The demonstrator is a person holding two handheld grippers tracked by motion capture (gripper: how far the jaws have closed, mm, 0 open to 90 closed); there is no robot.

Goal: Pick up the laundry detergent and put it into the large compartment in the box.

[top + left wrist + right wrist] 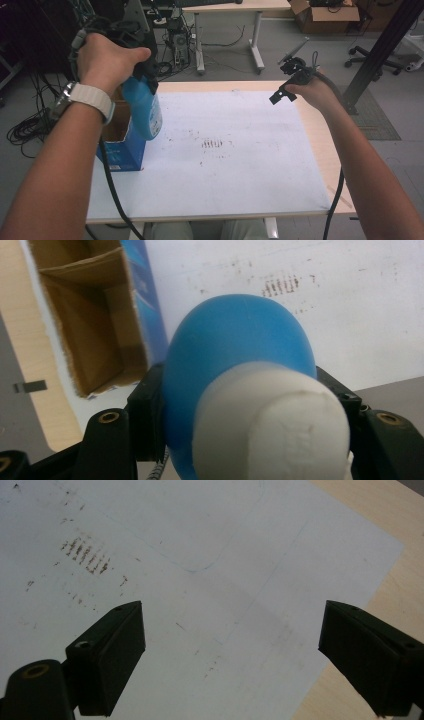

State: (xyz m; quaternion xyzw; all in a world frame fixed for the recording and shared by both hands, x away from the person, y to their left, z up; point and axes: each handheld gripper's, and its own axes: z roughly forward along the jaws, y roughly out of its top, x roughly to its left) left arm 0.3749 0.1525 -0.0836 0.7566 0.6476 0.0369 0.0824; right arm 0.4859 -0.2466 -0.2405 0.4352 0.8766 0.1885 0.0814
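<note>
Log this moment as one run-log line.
left gripper: shut on blue bottle, above open box | right gripper: open, nothing between jaws, over white sheet

Left black plastic two-jaw gripper (145, 67): chunky matte body, thick black cable (112, 190) trailing from it. Its jaws: blocky black pads, brass-coloured screw eyelets (108, 416) set in arms. Left wrist: watch with pale woven band (95, 100), metallic case at edge. Forearms bare, no sleeves. Right black plastic two-jaw gripper (281, 95): slim angular frame, black cable (335, 200) hanging along forearm. Its jaws: flat rectangular black pads (117, 652), small recessed screws, brass eyelet (36, 670) low on arm. Light trousers (210, 231) at bottom edge.
</note>
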